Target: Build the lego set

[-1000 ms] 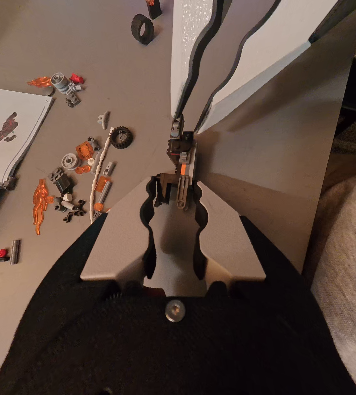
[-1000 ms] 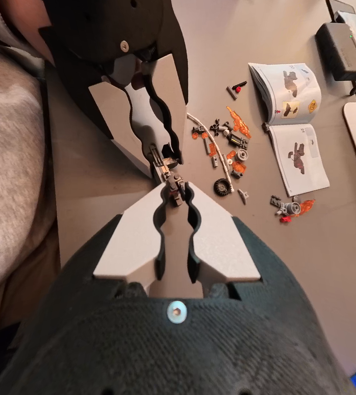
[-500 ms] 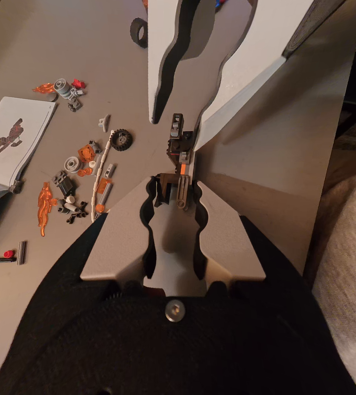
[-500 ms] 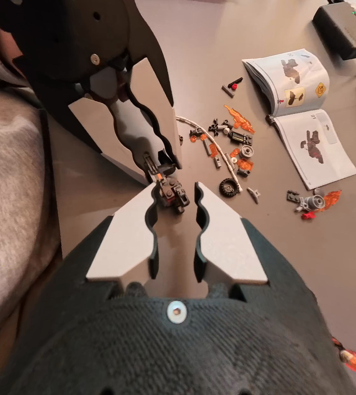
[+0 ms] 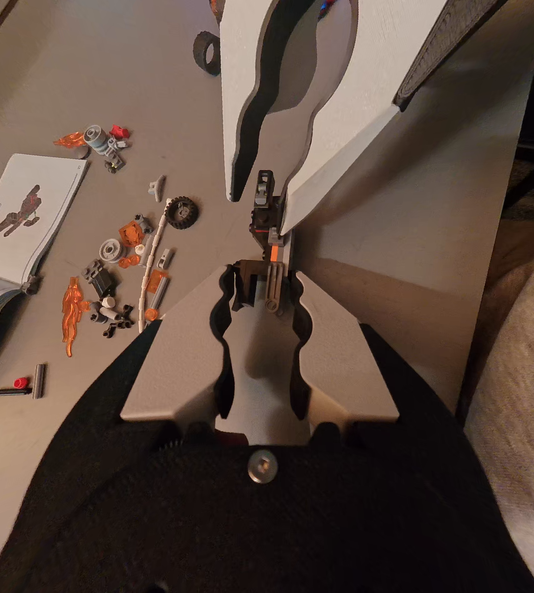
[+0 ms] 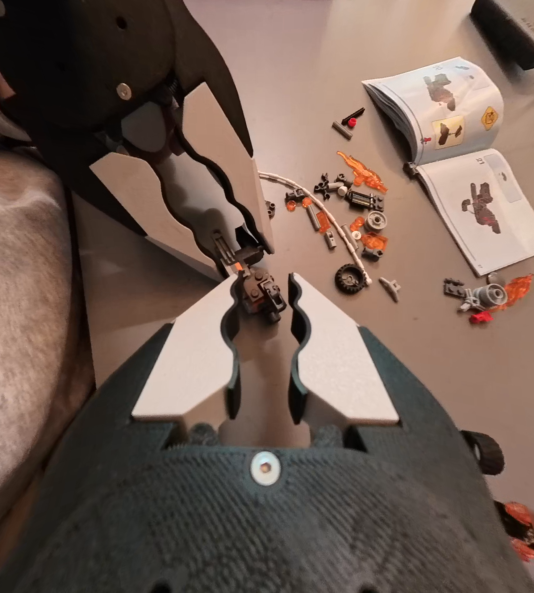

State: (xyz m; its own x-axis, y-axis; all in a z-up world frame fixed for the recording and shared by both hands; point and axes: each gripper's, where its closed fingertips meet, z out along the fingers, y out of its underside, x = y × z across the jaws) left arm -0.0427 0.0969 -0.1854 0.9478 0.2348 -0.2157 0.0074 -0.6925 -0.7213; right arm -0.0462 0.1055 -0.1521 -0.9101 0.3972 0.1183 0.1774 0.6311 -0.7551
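Note:
My left gripper (image 5: 261, 272) is shut on the near end of a small dark grey and brown lego assembly (image 5: 264, 218) with an orange strip, held above the grey table (image 5: 131, 80). My right gripper (image 6: 261, 278) is open around the assembly's far end (image 6: 261, 295). Its left finger (image 6: 195, 337) rests against the bricks and its right finger stands clear. In the left wrist view the right gripper (image 5: 257, 213) comes in from the top, jaws apart. In the right wrist view the left gripper (image 6: 243, 261) reaches in from the upper left.
Loose parts lie on the table: a small wheel (image 5: 180, 212), a white hose (image 5: 153, 256), an orange flame (image 5: 71, 314), a hub cluster (image 5: 99, 141), a large tyre (image 5: 206, 53). An open instruction booklet (image 6: 483, 208) lies beyond them. The table edge and beige fabric (image 5: 516, 385) are close. Left and right tips are no more than a few centimetres apart. Left tips and right tips are each some 7 cm from the small wheel (image 5: 180, 212). It is also in sight in the right wrist view (image 6: 352, 277).
My right gripper has opened and let go of the assembly's far end, and has shifted slightly. My left gripper still holds the assembly in the same place.

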